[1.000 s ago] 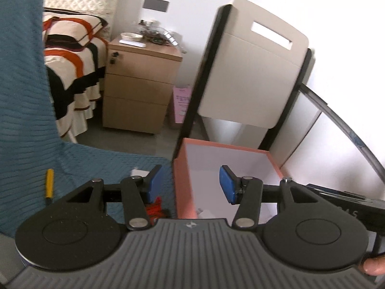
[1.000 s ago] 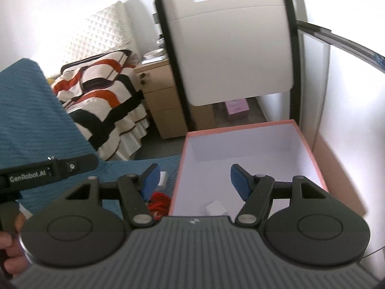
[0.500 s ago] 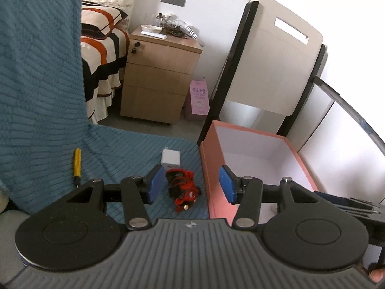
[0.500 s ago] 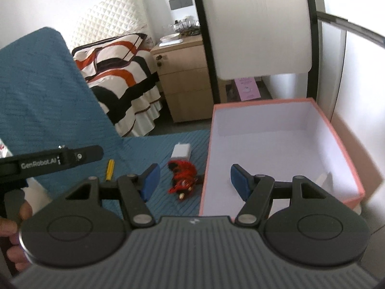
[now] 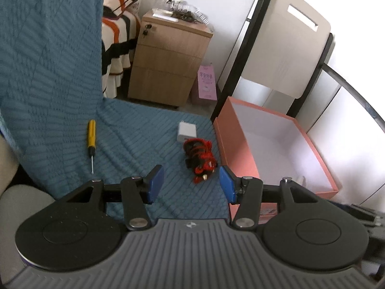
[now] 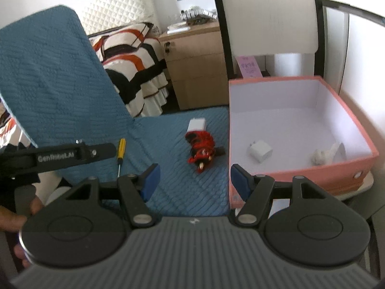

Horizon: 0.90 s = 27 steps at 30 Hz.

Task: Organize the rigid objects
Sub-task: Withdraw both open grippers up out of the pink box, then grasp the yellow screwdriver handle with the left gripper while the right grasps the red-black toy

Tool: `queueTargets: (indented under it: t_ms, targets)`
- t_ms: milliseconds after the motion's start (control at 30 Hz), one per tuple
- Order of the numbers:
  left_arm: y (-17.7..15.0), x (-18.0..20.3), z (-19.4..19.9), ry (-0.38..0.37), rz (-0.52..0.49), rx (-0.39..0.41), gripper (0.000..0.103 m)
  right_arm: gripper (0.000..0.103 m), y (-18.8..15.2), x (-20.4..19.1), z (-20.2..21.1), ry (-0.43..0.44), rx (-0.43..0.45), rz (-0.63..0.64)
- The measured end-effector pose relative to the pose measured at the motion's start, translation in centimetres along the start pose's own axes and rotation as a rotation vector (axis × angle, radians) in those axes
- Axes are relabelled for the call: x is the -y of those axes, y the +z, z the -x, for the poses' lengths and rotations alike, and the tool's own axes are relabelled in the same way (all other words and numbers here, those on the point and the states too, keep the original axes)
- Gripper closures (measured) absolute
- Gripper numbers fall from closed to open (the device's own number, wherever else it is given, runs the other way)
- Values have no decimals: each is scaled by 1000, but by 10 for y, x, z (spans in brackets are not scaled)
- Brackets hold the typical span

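A pink box (image 5: 238, 144) (image 6: 346, 168) with a white inside stands on the right of a blue quilted seat. Inside it lie a white charger cube (image 6: 260, 150) and a white bundle (image 6: 327, 155). On the seat lie a red and black cable bundle (image 5: 199, 156) (image 6: 201, 146), a white charger (image 5: 186, 132) (image 6: 197, 124) and a yellow-handled screwdriver (image 5: 91, 139) (image 6: 120, 150). My left gripper (image 5: 191, 184) is open and empty, just in front of the cable bundle. My right gripper (image 6: 195, 180) is open and empty, in front of the bundle and beside the box.
The blue cover (image 5: 48, 60) rises as a seat back on the left. A wooden bedside cabinet (image 5: 168, 60) and a striped bed (image 6: 130, 55) stand behind. A white and black folded chair (image 5: 288, 55) leans behind the box. The left gripper's body (image 6: 60, 159) shows in the right wrist view.
Both grippers have pulled back and up from over the box. The seat, cable bundle, charger and screwdriver have come into view. Both stay open.
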State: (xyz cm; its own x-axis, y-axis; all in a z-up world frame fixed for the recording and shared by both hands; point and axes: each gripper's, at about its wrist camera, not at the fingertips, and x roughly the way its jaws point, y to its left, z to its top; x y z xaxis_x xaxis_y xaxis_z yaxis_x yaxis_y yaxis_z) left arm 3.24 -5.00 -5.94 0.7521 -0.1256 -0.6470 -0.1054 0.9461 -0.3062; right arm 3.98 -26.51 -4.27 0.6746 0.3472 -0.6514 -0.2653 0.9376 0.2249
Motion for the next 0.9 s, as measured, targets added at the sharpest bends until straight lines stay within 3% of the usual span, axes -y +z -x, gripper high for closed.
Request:
queueTargets:
  t_ms: [333,900]
  targets:
    - [-27,-25,-16,7,-9,-38,46,36,-32,-13,-17,-29,-20,13]
    - [-23,-91,-140,169,-41,0,46,36,-30,-25,-86,-17,23,95]
